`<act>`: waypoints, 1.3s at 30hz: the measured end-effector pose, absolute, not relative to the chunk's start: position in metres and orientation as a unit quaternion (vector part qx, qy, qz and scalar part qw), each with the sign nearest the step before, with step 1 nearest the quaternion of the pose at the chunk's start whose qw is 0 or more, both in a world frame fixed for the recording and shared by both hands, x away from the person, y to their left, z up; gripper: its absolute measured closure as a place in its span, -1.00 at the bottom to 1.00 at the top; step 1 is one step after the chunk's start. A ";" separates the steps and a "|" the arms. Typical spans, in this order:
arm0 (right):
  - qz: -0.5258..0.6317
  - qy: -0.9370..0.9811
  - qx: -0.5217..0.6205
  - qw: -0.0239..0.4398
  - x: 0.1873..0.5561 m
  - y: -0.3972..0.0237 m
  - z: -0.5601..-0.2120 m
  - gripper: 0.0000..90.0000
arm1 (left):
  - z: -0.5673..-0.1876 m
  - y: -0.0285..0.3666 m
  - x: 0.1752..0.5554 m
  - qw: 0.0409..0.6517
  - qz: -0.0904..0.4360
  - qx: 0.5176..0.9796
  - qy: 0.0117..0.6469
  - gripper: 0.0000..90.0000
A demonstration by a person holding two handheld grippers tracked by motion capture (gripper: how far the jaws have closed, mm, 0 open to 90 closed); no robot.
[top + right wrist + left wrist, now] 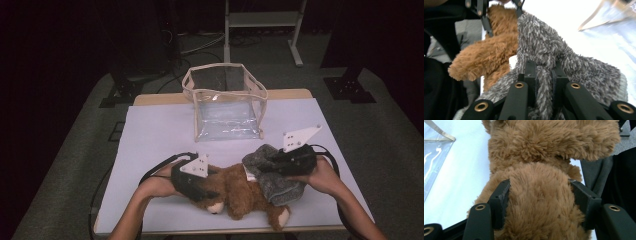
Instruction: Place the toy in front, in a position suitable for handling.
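Observation:
A brown teddy bear (240,192) lies on the white table cover near the front edge. My left gripper (210,192) comes at it from the left. In the left gripper view its two pads (501,200) press into the fur on either side of a round part of the bear (544,150). My right gripper (267,162) is shut on a fuzzy grey knitted garment (275,187) that lies over the bear's right side. In the right gripper view the jaws (545,72) pinch a fold of the grey garment (584,72), with the bear (486,55) beyond it.
A clear plastic bag with beige trim (225,100) stands open at the back middle of the white cover (160,135). Behind the table is a pale metal stand (260,20). Dark floor surrounds the table on all sides.

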State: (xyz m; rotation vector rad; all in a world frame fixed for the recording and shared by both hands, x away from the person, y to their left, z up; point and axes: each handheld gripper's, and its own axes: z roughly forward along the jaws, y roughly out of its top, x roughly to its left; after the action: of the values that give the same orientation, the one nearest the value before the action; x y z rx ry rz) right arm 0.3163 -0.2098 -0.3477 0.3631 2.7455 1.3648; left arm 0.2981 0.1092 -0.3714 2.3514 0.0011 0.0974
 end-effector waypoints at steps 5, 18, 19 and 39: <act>0.445 0.887 0.125 -0.003 0.308 -0.206 -0.369 0.75 | -0.368 0.109 0.299 0.386 0.035 0.922 -0.002 -0.23; 0.448 0.887 0.108 0.011 0.287 -0.210 -0.368 0.75 | -0.365 0.107 0.299 0.379 0.019 0.925 -0.004 -0.22; 0.446 0.889 0.108 0.014 0.288 -0.210 -0.364 0.74 | -0.366 0.107 0.298 0.380 0.019 0.925 -0.004 -0.21; 0.442 0.888 0.124 0.019 0.300 -0.203 -0.371 0.75 | -0.365 0.101 0.308 0.376 0.020 0.926 0.022 -0.54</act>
State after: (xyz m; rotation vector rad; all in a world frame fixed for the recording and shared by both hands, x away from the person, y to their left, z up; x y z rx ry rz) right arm 0.2998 -0.2034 -0.3715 0.3841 2.7571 1.3734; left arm 0.3082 0.1008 -0.3652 2.3695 0.0554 0.0523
